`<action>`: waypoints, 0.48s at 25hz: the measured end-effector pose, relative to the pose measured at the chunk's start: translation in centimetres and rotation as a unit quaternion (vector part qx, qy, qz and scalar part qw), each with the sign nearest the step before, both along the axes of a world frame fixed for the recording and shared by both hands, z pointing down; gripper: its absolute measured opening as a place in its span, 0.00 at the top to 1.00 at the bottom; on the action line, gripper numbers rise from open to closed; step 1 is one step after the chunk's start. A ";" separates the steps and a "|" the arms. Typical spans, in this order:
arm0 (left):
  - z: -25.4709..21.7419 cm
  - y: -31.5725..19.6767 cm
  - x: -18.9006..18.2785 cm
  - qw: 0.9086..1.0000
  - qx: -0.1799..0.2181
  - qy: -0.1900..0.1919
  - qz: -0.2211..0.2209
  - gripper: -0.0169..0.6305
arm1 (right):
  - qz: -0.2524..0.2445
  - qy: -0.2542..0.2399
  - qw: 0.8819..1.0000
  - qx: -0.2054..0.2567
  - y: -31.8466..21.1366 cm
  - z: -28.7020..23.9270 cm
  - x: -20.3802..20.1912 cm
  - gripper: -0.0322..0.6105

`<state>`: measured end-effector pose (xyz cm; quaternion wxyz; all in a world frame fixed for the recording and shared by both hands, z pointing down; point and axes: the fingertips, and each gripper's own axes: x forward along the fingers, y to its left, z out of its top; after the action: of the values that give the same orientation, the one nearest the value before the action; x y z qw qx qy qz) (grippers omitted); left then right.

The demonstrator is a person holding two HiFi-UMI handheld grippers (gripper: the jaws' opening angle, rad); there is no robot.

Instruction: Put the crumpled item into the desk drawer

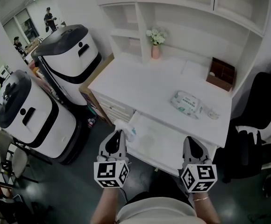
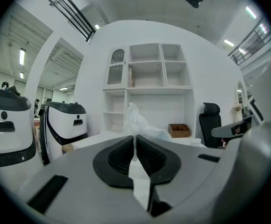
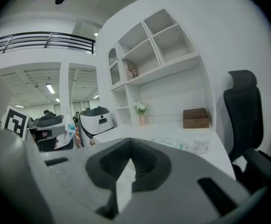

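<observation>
The crumpled item [image 1: 126, 128], a wad of thin white wrap, is pinched in my left gripper [image 1: 118, 134] at the left front corner of the open desk drawer [image 1: 160, 147]. In the left gripper view the wad [image 2: 138, 121] sticks up from between the closed jaws of the left gripper [image 2: 135, 140]. My right gripper [image 1: 193, 142] hovers at the drawer's right front edge. Its jaws meet with nothing between them in the right gripper view [image 3: 130, 159]. The drawer is pulled out below the white desk [image 1: 140, 85].
On the desk lie a pack of wipes [image 1: 187, 102], a small clear cup [image 1: 213, 114], a brown box [image 1: 221, 73] and a vase of flowers [image 1: 155, 43]. Two white-and-black machines [image 1: 70, 55] [image 1: 28, 115] stand left of the desk. A black chair [image 1: 261, 125] is at the right.
</observation>
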<state>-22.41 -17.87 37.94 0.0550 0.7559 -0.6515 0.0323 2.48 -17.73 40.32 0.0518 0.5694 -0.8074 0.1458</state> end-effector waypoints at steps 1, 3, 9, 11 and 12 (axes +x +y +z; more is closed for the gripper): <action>0.1 -0.4 0.1 1.000 -0.001 0.000 0.001 0.96 | 0.000 -0.001 1.000 -0.001 -0.3 0.0 0.0 0.95; 0.3 -1.1 0.3 1.000 -0.005 -0.001 0.005 0.96 | 0.001 -0.002 1.000 -0.002 -0.9 0.1 0.1 0.95; 1.6 -3.8 1.5 0.999 -0.022 0.010 0.021 0.96 | 0.006 -0.003 1.000 -0.009 -2.3 0.7 0.6 0.95; 2.3 -4.8 2.1 0.999 -0.030 0.020 0.028 0.96 | 0.008 -0.002 1.000 -0.013 -2.6 1.0 0.9 0.95; 2.7 -5.3 2.3 0.999 -0.035 0.024 0.032 0.96 | 0.009 -0.001 1.000 -0.015 -2.7 1.1 1.0 0.95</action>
<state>-20.07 -23.18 40.63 0.0958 0.7743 -0.6243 0.0390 3.50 -20.48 41.42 0.0585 0.5753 -0.8002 0.1593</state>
